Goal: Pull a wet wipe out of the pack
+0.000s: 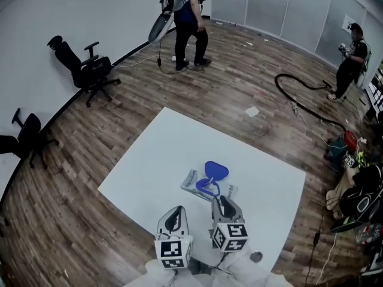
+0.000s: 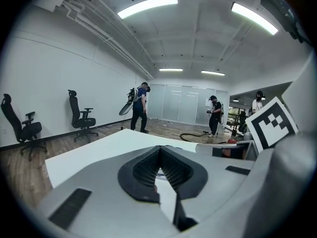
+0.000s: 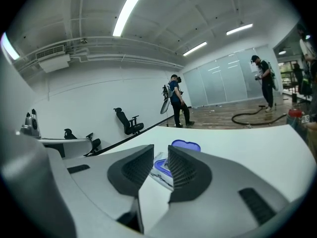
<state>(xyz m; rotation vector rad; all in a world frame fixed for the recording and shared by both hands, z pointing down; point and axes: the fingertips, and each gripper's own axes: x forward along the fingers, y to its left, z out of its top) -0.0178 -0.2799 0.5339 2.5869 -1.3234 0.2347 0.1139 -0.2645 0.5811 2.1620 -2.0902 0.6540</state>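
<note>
The wet wipe pack (image 1: pixel 203 187) lies flat on the white table (image 1: pixel 155 154), its blue lid (image 1: pixel 216 171) flipped open toward the far side. My right gripper (image 1: pixel 222 202) hovers just short of the pack's near edge, its jaws a little apart and empty. In the right gripper view the pack (image 3: pixel 159 168) shows through the gap of the right gripper (image 3: pixel 160 155), with the lid (image 3: pixel 185 146) behind. My left gripper (image 1: pixel 175 215) sits to the left of the pack and nearer to me, shut on nothing; in its own view the left gripper (image 2: pixel 159 151) has its tips together.
A small dark round object (image 1: pixel 256 256) rests on the table near my right sleeve. Office chairs (image 1: pixel 87 70) stand along the left wall. One person (image 1: pixel 190 23) stands far off, another person (image 1: pixel 350 61) at right. A black hose (image 1: pixel 299 97) and bags (image 1: pixel 359 190) lie right.
</note>
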